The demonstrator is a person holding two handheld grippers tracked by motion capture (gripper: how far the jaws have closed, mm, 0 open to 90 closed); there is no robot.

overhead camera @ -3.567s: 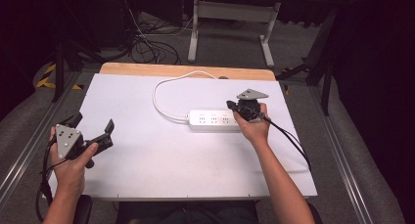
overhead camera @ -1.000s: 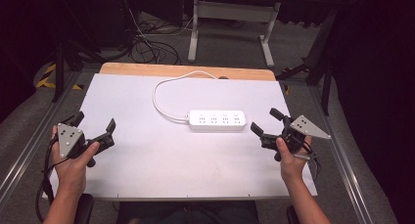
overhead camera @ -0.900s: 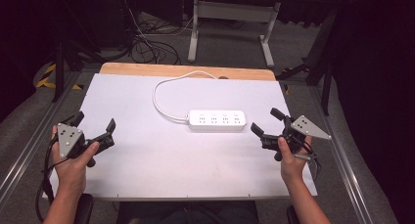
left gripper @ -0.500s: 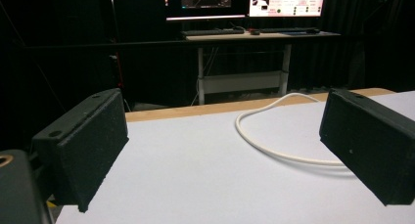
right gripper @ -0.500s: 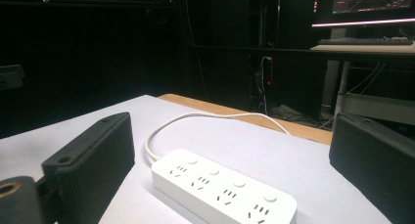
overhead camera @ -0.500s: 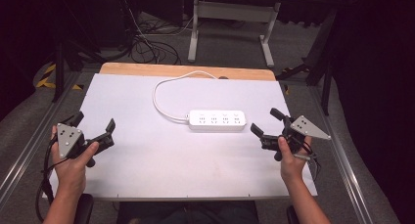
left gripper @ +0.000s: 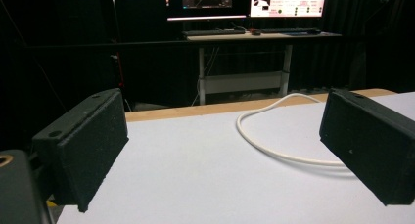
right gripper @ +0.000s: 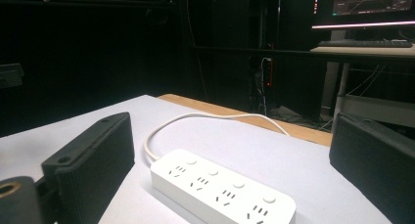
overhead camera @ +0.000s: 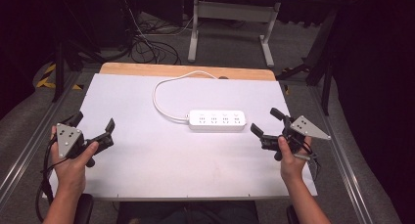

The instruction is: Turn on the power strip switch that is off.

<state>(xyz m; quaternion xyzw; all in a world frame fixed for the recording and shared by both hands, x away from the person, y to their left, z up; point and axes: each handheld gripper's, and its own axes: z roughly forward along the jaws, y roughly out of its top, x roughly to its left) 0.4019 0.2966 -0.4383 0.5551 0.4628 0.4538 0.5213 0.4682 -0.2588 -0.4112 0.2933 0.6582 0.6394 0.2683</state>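
1. The power strip [overhead camera: 217,120] lies flat at mid-worktop [overhead camera: 147,165], its cord [overhead camera: 161,94] looping toward the far edge.
2. The left hand-held gripper [overhead camera: 93,128] hovers released near the left edge, well apart from the strip.
3. The right hand-held gripper [overhead camera: 266,123], released and empty, hangs by the right edge, just beside the strip's right end.
4. 3.6 s ago the right one sat against the strip's right end; since 1.0 s ago nothing has moved.

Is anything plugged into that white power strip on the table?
No, the high view shows the power strip with all its sockets bare, and only its own white cord leaving one end.
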